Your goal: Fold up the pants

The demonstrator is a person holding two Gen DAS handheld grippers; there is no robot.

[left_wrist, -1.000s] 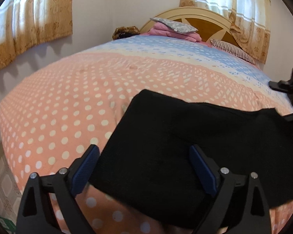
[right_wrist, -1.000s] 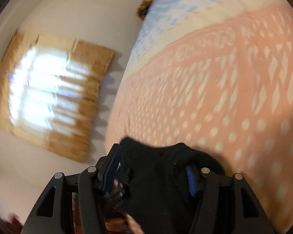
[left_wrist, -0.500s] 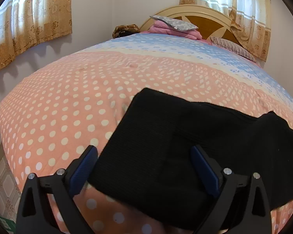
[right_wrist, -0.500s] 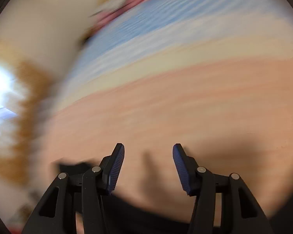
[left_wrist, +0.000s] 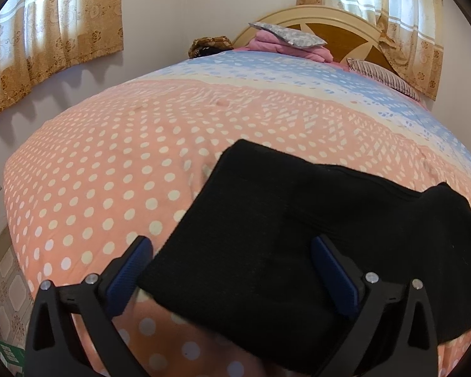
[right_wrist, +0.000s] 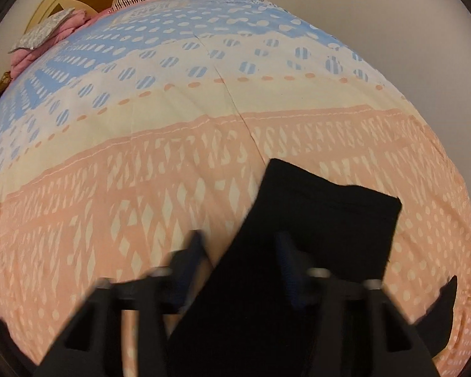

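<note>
The black pants (left_wrist: 298, 229) lie folded in a flat rectangle on the polka-dot bedspread (left_wrist: 110, 169), near the foot of the bed. My left gripper (left_wrist: 232, 267) is open and empty, hovering just above the near left part of the pants. In the right wrist view the pants (right_wrist: 314, 220) show as a dark folded block. My right gripper (right_wrist: 241, 260) is open and empty over their near edge; its fingers are motion-blurred.
Pink folded bedding with a grey pillow (left_wrist: 285, 36) and a striped pillow (left_wrist: 383, 75) lie at the wooden headboard (left_wrist: 339, 28). Curtained windows (left_wrist: 47, 31) flank the bed. Tiled floor (left_wrist: 3, 282) shows past the bed's left edge.
My right gripper let go of the bunched pants end, opened, and swung round to face the headboard. The right end of the pants now lies flat. My left gripper hardly moved.
</note>
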